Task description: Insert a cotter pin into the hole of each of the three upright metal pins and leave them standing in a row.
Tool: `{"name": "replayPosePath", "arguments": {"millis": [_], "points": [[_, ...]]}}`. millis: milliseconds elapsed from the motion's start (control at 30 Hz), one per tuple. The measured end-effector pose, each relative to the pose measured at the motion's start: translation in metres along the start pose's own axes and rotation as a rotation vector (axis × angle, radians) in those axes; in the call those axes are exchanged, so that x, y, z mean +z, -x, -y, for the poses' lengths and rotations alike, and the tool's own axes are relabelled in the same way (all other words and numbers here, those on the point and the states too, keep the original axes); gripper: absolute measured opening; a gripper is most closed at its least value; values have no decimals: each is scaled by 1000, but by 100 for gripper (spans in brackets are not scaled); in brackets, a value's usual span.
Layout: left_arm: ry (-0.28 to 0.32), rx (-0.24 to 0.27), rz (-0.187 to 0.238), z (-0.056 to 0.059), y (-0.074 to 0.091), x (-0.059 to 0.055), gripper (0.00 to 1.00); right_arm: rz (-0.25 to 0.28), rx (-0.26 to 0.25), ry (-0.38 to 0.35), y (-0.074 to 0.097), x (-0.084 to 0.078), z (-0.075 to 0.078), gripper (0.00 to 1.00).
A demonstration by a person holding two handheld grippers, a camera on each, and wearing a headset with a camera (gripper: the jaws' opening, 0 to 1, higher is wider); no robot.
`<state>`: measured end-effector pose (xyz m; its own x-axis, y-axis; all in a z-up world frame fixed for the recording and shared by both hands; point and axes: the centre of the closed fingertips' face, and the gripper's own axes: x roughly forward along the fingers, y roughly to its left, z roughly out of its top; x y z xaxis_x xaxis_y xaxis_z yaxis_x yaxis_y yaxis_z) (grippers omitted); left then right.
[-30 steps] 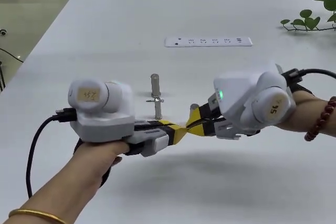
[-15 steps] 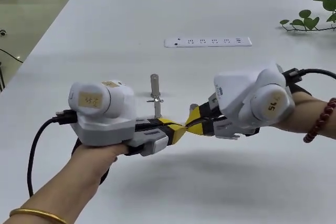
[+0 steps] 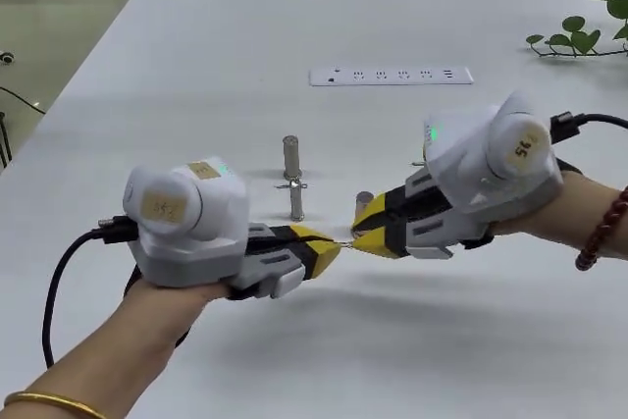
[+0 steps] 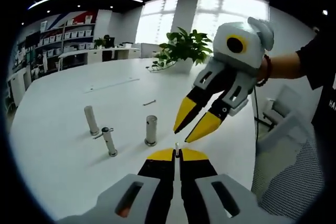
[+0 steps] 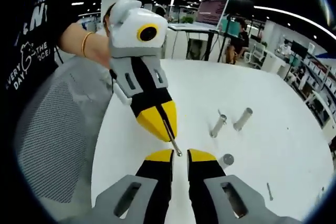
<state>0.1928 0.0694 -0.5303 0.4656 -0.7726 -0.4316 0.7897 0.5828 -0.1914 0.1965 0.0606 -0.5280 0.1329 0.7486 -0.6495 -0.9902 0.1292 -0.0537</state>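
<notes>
Fingers (image 3: 312,248) of my left gripper (image 3: 332,245) are pinched tight on a thin silver cotter pin (image 4: 177,149), and its free end pokes out past their yellow tips. My right gripper (image 3: 365,234) faces it tip to tip with its fingers a narrow gap apart. In the right gripper view the end of the held pin sits right at that gap, though I cannot tell whether it touches either finger.

My landmark is the short grey upright metal pin with a fitted cross pin (image 3: 295,199), standing on the white desk (image 3: 196,66). Both grippers hover just in front of it and to its right. A bare upright metal pin (image 3: 290,156) stands just behind it. A second bare pin (image 3: 364,201) stands to its right, partly hidden by the right fingers. A loose spare pin (image 4: 149,102) lies on the desk beyond it, and a white power strip (image 3: 391,77) lies well behind it.
</notes>
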Motion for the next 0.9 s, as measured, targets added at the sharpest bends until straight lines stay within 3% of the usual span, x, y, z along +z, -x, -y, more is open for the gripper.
{"name": "replayPosePath", "arguments": {"millis": [167, 400, 900], "points": [[-54, -8, -3, 0, 1, -2, 0, 40, 49, -138, 2, -3, -5, 7], [-120, -43, -6, 4, 4, -3, 0, 80, 105, -234, 4, -7, -12, 6], [-123, -149, 55, 24, 11, 1, 0, 115, 180, -237, 6, -10, -29, 6]]}}
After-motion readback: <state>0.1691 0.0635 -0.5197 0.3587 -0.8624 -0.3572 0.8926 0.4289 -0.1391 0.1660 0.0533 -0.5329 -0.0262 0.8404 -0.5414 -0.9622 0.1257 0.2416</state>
